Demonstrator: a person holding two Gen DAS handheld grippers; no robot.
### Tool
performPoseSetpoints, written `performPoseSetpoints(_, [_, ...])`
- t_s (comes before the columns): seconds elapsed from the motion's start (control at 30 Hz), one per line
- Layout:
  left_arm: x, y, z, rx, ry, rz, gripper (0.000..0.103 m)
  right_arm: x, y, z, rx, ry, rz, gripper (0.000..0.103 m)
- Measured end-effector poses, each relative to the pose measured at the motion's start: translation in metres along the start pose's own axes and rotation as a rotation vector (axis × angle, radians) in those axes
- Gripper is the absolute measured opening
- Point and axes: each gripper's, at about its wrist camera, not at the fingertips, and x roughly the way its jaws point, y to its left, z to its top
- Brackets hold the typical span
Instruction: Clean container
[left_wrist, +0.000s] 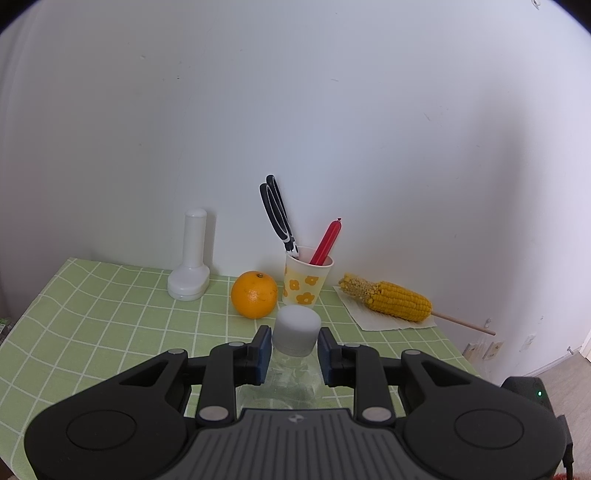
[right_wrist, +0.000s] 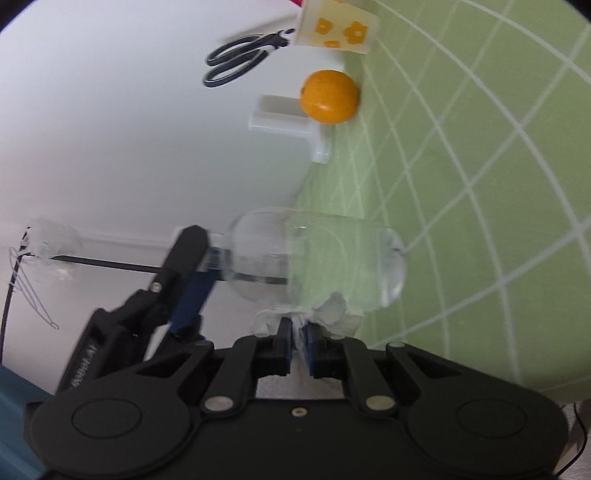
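A clear plastic bottle (left_wrist: 291, 380) with a white cap (left_wrist: 298, 329) stands on the green checked cloth. My left gripper (left_wrist: 291, 352) is shut on the bottle just below the cap. In the right wrist view, which is rolled sideways, the bottle (right_wrist: 332, 258) shows side-on with the left gripper's fingers (right_wrist: 192, 266) at its neck. My right gripper (right_wrist: 298, 334) is shut on a crumpled white tissue (right_wrist: 332, 314), which presses against the bottle's side.
Behind the bottle on the table (left_wrist: 92, 314) are an orange (left_wrist: 254, 294), a flowered paper cup (left_wrist: 306, 280) holding scissors (left_wrist: 277, 214) and a red stick, a white dispenser (left_wrist: 190, 258), and a corn cob (left_wrist: 391, 301) on paper. A white wall is close behind.
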Motion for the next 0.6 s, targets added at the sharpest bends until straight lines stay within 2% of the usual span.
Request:
performPoseSetpoints(0.13, [0.001,-0.002,0.002,0.001,0.003,-0.001,0.028,0.008,-0.004,0.001,-0.012,0.026,-0.115,0.008])
performPoseSetpoints(0.27, [0.001,-0.006,0.002,-0.003,0.004,0.001,0.028,0.004,-0.005,0.002,0.002,0.027,-0.134,0.008])
performPoseSetpoints(0.43, [0.002,-0.005,0.003,-0.002,0.006,-0.002,0.028,-0.016,0.0,0.004,0.004,-0.009,-0.103,0.008])
performPoseSetpoints(0.6, [0.003,-0.005,0.003,-0.006,0.0,0.0,0.029,-0.046,0.003,0.011,0.007,-0.105,-0.042,0.008])
